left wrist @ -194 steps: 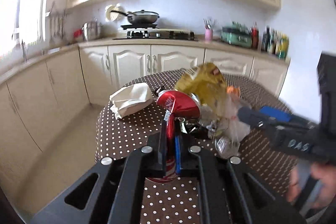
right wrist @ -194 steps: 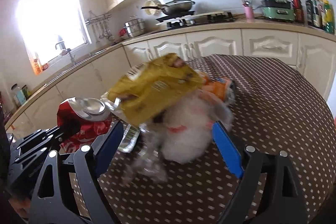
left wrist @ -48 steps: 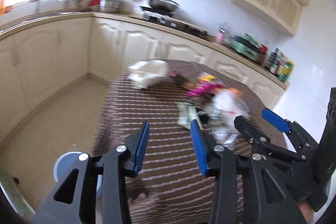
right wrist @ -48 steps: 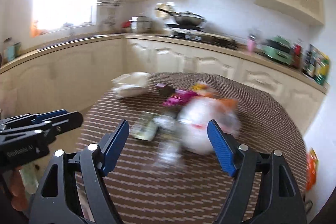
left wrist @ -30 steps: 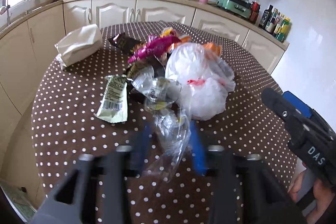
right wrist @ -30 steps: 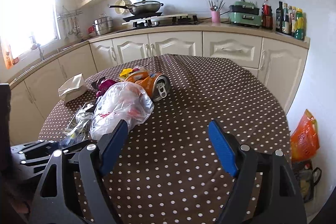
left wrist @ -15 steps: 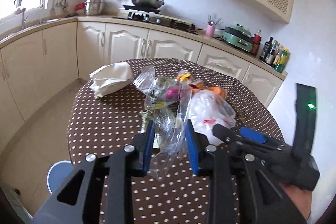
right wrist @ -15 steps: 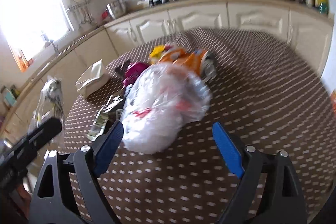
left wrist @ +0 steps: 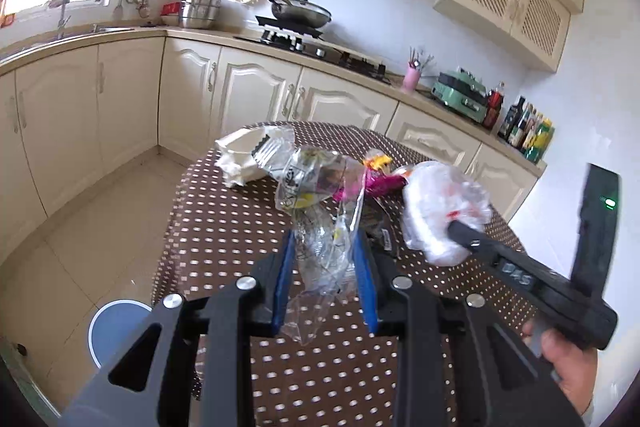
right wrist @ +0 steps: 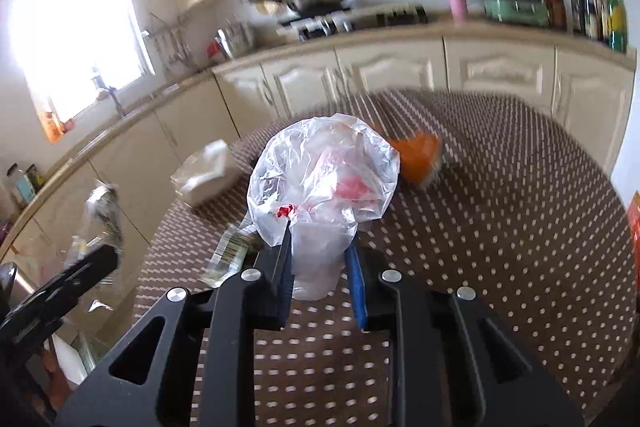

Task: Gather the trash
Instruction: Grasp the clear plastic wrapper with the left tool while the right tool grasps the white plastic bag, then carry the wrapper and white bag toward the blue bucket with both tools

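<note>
My left gripper [left wrist: 323, 239] is shut on a crumpled clear plastic wrapper [left wrist: 316, 187], which hangs above the dotted table [left wrist: 224, 227]. My right gripper [right wrist: 318, 243] has its jaws closing on a white plastic bag [right wrist: 324, 171] with red print, and the pads press on the bag's neck. The left wrist view shows that bag [left wrist: 436, 203] raised at the right gripper's tip. An orange can [right wrist: 416, 155], a pink wrapper [left wrist: 380, 183] and a green wrapper [right wrist: 228, 255] lie on the table.
A white paper bag [left wrist: 240, 159] lies at the table's far left edge. A blue round bin [left wrist: 116, 327] stands on the floor left of the table. Cream cabinets and a stove run along the back. An orange bag [right wrist: 634, 227] hangs off to the right.
The right jaws went from wide apart around the white bag to closed on it. The left gripper has carried the clear wrapper higher above the table.
</note>
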The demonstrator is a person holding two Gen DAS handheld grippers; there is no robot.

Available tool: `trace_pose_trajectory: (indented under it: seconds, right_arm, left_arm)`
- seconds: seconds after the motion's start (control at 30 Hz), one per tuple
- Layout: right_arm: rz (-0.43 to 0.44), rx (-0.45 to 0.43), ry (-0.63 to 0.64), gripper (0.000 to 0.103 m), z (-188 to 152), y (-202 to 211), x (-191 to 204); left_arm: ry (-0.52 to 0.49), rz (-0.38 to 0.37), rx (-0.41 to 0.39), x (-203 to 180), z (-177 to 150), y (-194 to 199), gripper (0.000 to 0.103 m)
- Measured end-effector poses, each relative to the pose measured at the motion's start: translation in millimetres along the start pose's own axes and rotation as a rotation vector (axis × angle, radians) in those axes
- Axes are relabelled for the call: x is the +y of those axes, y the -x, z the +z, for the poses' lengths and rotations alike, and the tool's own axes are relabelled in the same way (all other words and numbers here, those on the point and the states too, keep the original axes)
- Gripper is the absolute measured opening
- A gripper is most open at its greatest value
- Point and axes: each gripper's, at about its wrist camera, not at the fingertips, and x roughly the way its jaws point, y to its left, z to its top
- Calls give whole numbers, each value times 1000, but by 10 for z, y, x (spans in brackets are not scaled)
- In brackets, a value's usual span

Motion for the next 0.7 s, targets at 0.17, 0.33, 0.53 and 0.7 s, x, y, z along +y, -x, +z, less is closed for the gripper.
trace_pose_trajectory:
  seconds: [0.17,0.33,0.53,0.7]
  right_arm:
    - [48,-56,108,21,42,176,512]
    - [207,-26,199,21,-78,47,1201]
    - [343,44,296,21,-345,-299,2005]
    - [294,81,350,21,-473,-664,2264]
  left_arm:
    - [44,20,-37,319,26,244,28]
    - [97,89,-62,810,1,508,28]
    - [196,193,-60,1565,-153,761,28]
    - [273,212,-14,2043,-297,659,28]
